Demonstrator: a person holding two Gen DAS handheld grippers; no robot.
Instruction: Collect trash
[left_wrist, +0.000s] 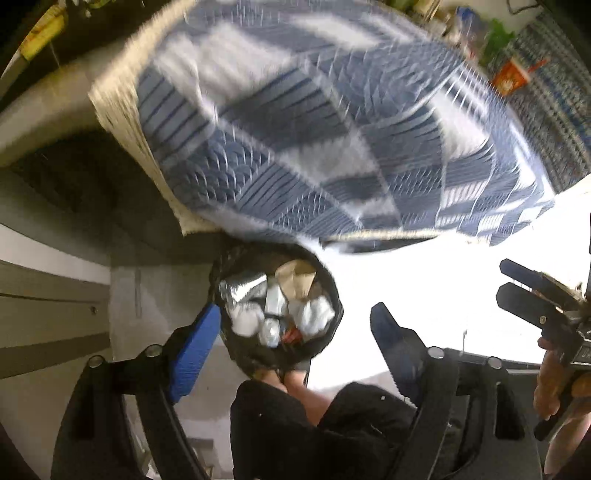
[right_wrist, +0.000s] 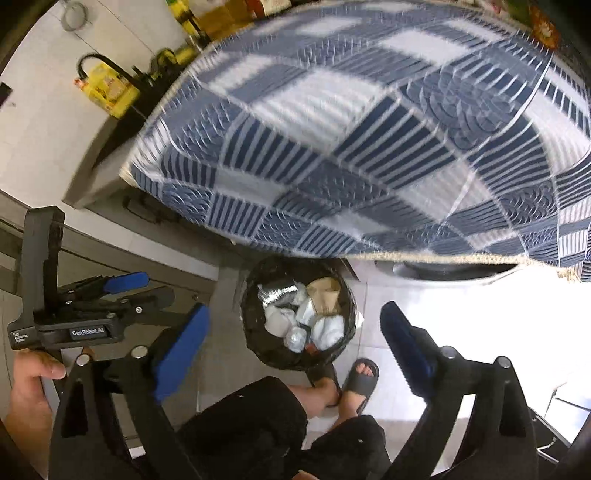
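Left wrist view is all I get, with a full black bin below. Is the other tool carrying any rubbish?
Observer: No. The right tool is wide open, with nothing between its fingers.
Operator: And that blurry shape under the bin?
Observer: The person's feet, in dark slide sandals, standing right next to the bin.
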